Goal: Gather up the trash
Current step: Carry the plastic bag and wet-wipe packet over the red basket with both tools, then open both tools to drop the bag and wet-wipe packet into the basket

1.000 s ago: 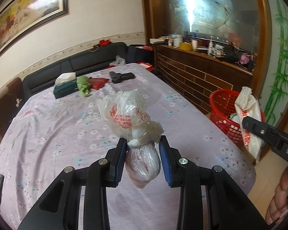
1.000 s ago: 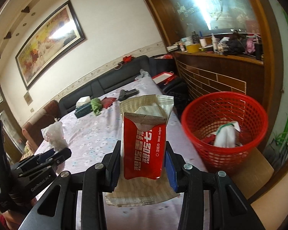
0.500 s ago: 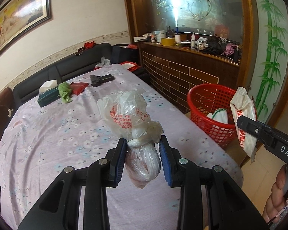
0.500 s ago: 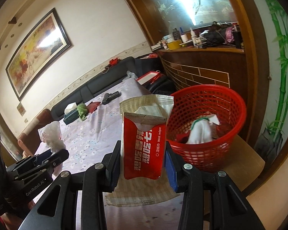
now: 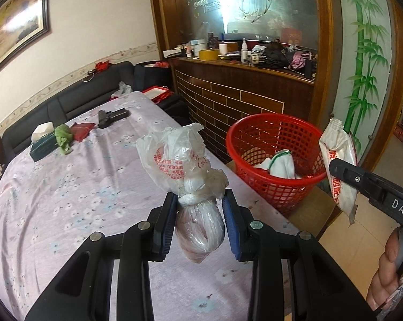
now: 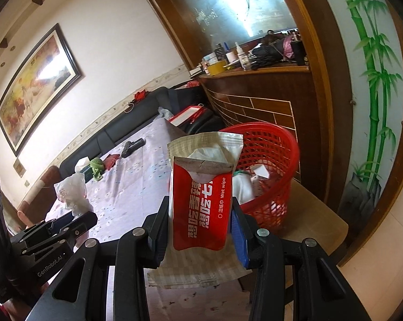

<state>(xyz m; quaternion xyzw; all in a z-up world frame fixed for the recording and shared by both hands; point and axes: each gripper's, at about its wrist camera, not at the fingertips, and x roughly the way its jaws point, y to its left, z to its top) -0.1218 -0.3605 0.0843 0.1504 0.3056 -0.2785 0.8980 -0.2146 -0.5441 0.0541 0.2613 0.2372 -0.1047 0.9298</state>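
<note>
Knotted plastic bag (image 5: 193,187) and torn red wet-wipe pack (image 6: 201,198) held beside red basket (image 5: 276,157).

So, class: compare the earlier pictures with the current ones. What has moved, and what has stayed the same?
Both grippers have swung toward the red basket, which now looks closer in both views. The left gripper stays clamped on the knotted plastic bag; the right gripper stays clamped on the red wet wipe packet. Nothing was let go. The tissue box and other table items are unmoved.
</note>
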